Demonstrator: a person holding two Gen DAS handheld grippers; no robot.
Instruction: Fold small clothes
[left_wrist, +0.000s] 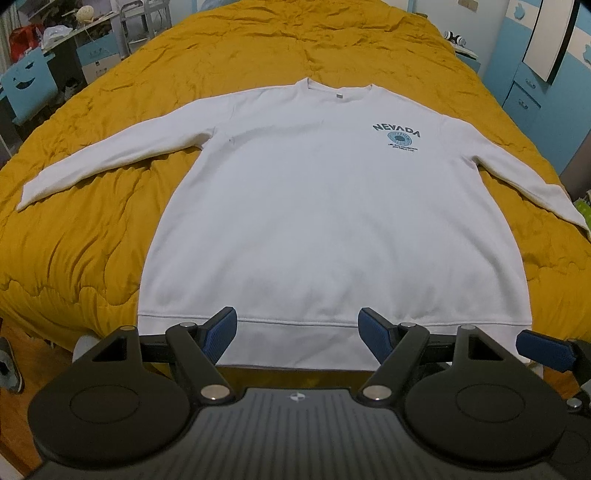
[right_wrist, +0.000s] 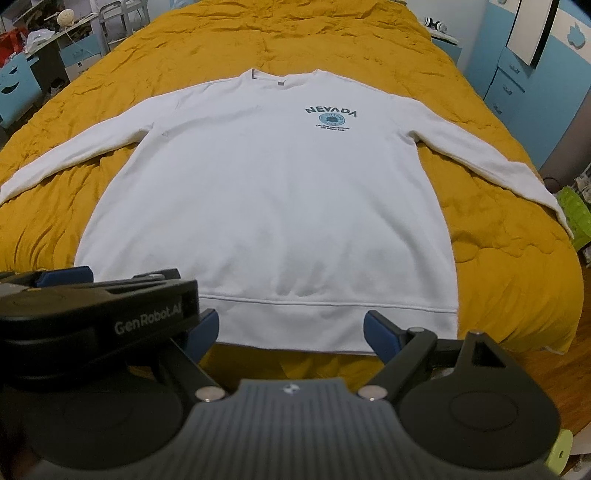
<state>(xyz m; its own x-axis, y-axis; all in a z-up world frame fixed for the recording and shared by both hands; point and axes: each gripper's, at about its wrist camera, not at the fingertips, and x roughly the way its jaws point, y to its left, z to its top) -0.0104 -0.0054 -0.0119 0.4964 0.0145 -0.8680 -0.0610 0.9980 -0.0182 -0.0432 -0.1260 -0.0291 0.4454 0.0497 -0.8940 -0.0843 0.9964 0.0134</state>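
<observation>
A: What covers the bed (left_wrist: 295, 48)?
B: A rumpled mustard quilt (left_wrist: 92, 229).
A: And on the quilt?
B: One white sweatshirt (left_wrist: 314, 206), flat, front up, sleeves spread, hem toward the bed's near edge.

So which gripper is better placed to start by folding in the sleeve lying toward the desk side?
Probably the left gripper: it hangs open nearer the hem's left half, closer to that sleeve. The right gripper sits open toward the sweatshirt's other side.
</observation>
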